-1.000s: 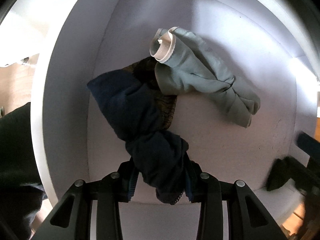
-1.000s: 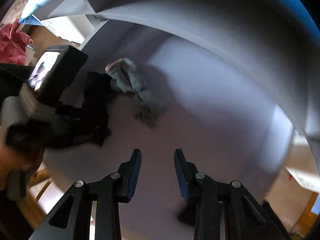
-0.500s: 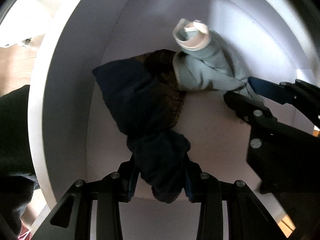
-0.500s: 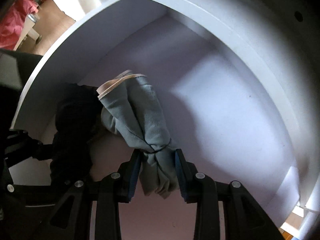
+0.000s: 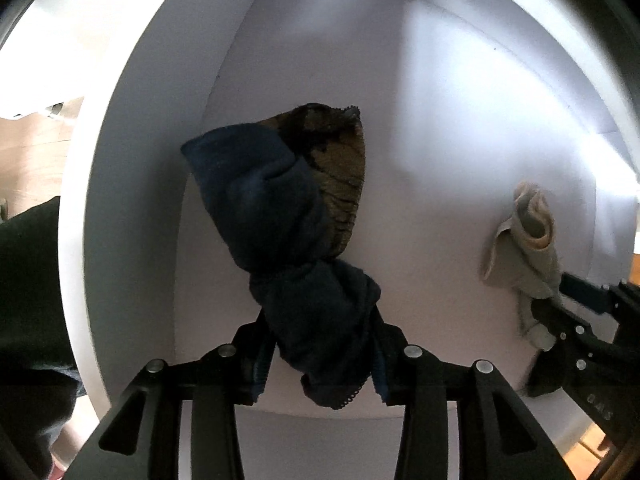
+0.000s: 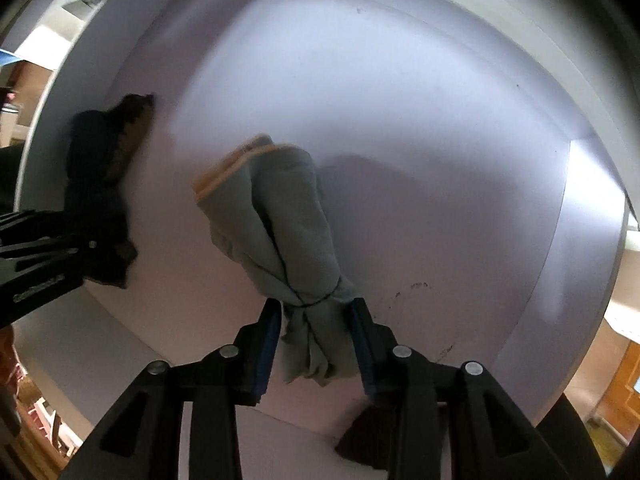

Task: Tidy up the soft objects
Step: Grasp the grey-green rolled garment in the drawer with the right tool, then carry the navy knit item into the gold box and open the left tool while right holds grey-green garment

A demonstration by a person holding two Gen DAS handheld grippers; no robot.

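Two sock bundles in my jaws, inside a white box.

My left gripper (image 5: 318,360) clamps the knotted navy-and-brown sock bundle (image 5: 288,220); my right gripper (image 6: 316,344), jaws just easing wider, still pinches the grey-green knotted sock bundle (image 6: 280,216) over the white box (image 6: 420,120) floor.

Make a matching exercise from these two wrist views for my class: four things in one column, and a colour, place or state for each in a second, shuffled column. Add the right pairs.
Things
1. dark navy sock bundle
2. grey-green sock bundle
3. white drawer
4. left gripper

Descriptions
A. has a cream cuff
B. its pale floor lies beneath both bundles
C. has a brown patterned part
D. closed around a dark bundle's lower end

Pairs: 1-C, 2-A, 3-B, 4-D
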